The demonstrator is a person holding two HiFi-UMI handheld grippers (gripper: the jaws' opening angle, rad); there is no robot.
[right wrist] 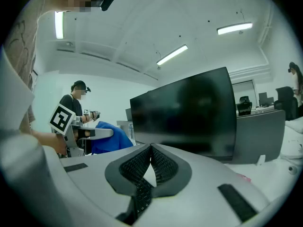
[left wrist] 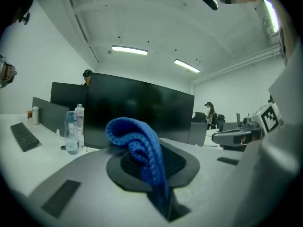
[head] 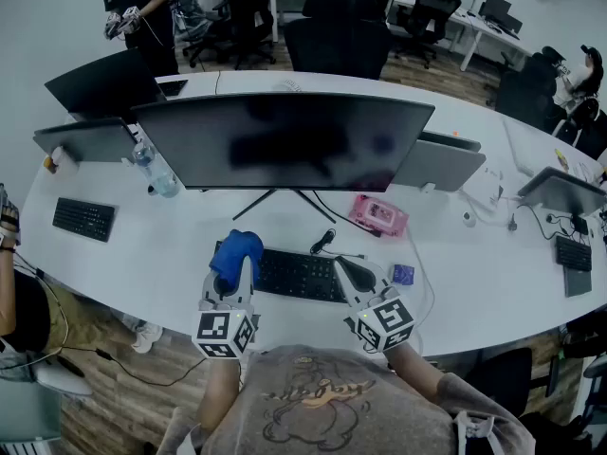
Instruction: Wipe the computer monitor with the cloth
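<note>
**LEFT GRIPPER VIEW: CLOTH IN JAWS, SCREEN NOT YET TOUCHED**

Clamped in left gripper (head: 237,271): blue knit cloth (left wrist: 137,143), pinched by its lower fold, upper part bulging free above the jaws. Held over left end of keyboard (head: 299,275), near front edge of desk (head: 142,254), mid-span. Well apart from monitor (head: 285,140), upright toward rear edge, centre. No contact w/ screen.

Right gripper (head: 351,268): jaws closed tip to tip on nothing, over right end of keyboard.

Handling (est.):
- Cloth: soft, light, limp, non-slip knit. Likely to flop and fold under own wt; no breakage risk.
- Hold point: low on the bunched fold, as now, so free bulge serves as wiping pad.
- Screen: treat as fragile. Light pressure only, cloth btwn jaw tips and panel. Possibly tippy on thin stand legs.

To avoid nearby: water bottle (head: 152,171) at screen's left end, pink wipes pack (head: 377,214) in front of its right half.
</note>
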